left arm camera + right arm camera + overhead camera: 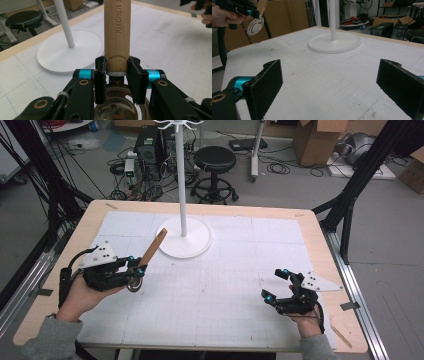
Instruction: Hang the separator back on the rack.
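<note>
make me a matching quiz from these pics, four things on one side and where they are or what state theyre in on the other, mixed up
Things:
1. left hand-held gripper
2. right hand-held gripper
3. white stand
4. black stool

Places or states:
A. on the floor beyond the table's far edge
B. jaws wide apart, nothing between them
C. upright on the far middle of the table mat
D. jaws shut on a wooden handle

Pairs: 1-D, 2-B, 3-C, 4-A
</note>
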